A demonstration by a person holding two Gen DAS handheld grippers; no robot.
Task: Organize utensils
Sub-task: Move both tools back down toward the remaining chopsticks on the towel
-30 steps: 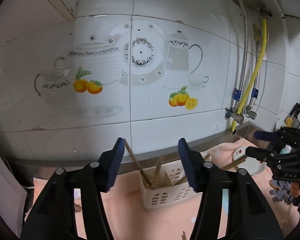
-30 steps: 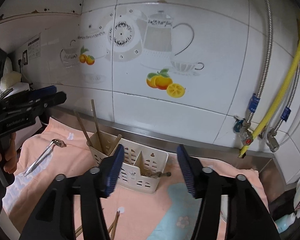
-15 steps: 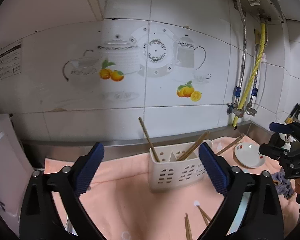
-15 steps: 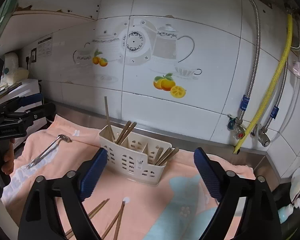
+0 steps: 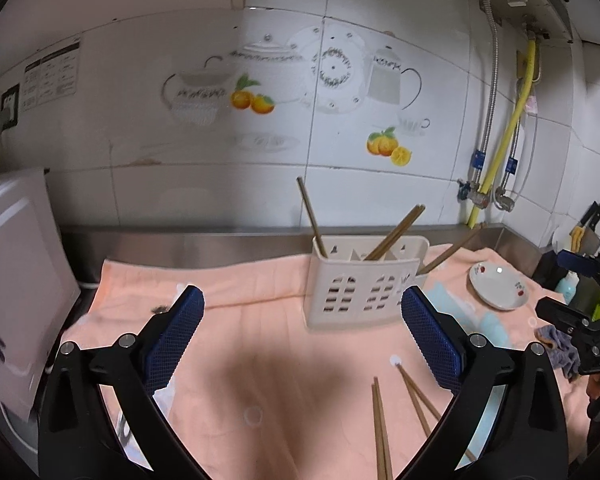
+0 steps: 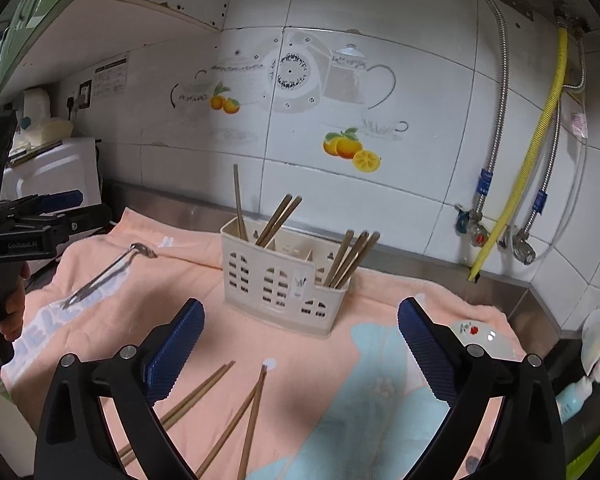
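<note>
A cream plastic utensil caddy [image 5: 364, 292] [image 6: 284, 284] stands on the peach towel, with several wooden chopsticks [image 6: 350, 258] upright in its compartments. Loose chopsticks [image 5: 396, 412] [image 6: 228, 412] lie on the towel in front of it. A metal utensil [image 6: 108, 274] lies on the towel to the left. My left gripper [image 5: 300, 340] is open and empty, above the towel in front of the caddy. My right gripper [image 6: 300, 348] is open and empty, above the loose chopsticks. Each gripper also shows at the edge of the other's view [image 5: 580, 312] [image 6: 44, 220].
A small white dish [image 5: 498, 286] [image 6: 480, 334] sits on the towel at the right. A grey cloth [image 5: 558, 346] lies near it. A white appliance [image 5: 12, 272] stands at the left. Pipes and a yellow hose [image 6: 532, 152] run down the tiled wall at the right.
Both grippers have opened wide and pulled back from the caddy. More of the towel and the loose chopsticks now shows.
</note>
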